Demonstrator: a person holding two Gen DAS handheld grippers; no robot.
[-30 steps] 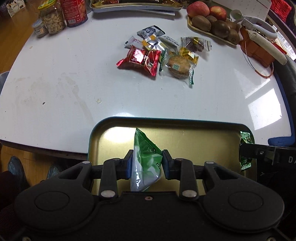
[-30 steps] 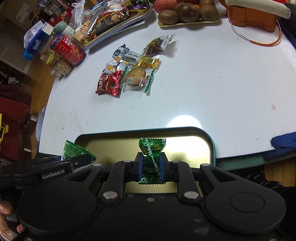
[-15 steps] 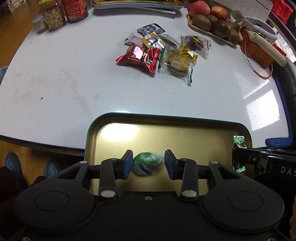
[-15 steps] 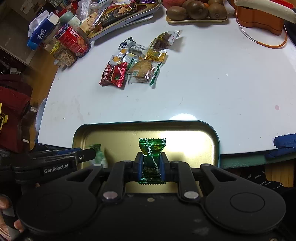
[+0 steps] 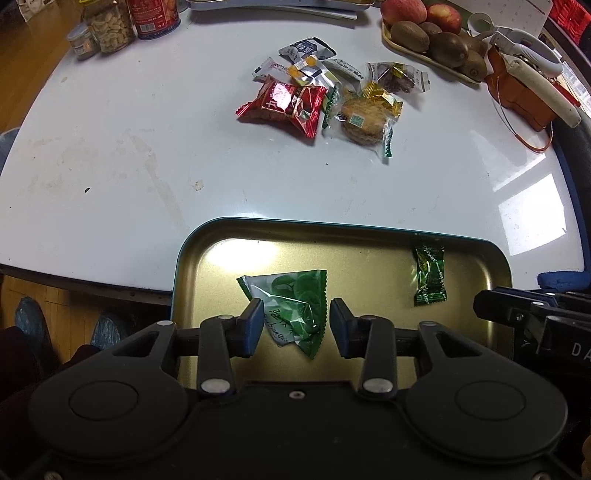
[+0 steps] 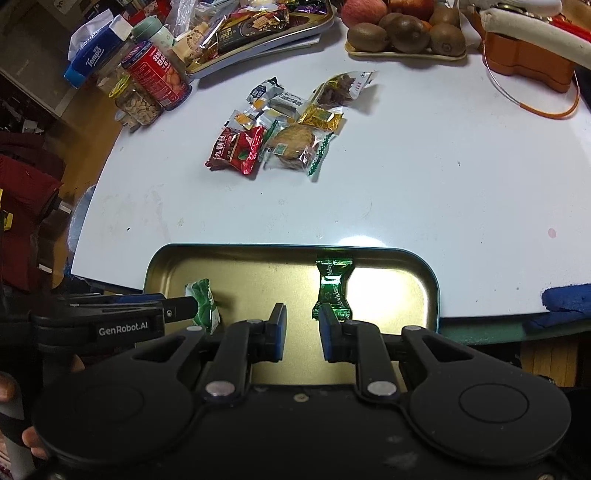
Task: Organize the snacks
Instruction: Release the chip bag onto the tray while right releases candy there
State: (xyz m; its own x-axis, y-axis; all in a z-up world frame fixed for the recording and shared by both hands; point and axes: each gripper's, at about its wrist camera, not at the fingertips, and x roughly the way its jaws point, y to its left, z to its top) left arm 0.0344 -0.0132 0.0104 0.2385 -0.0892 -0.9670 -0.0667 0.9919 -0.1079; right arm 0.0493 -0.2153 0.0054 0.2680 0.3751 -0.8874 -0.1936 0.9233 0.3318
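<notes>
Both tools, left tool [image 5: 295, 323] and right tool [image 6: 302, 326], stand open and empty over the gold tray [image 5: 369, 236], so your remaining snack pile [image 5: 325, 96] lies straight ahead across the counter [image 5: 129, 166], nearer neither hand.

A lived-in home, at a dining table. The white table [image 6: 424, 177] is scuffed and crowded along its far edge with household food: a tray of kiwis and apples [image 6: 402, 33], a jar of peanuts [image 6: 138, 103], a red tin [image 6: 159, 75], a tissue pack [image 6: 94, 57] and a tray of sweets [image 6: 255, 26]. Loose snack packets [image 5: 325, 96] lie in the middle. A wooden floor [image 5: 33, 62] shows at far left, and red clothing [image 6: 26, 184] is heaped left of the table.
</notes>
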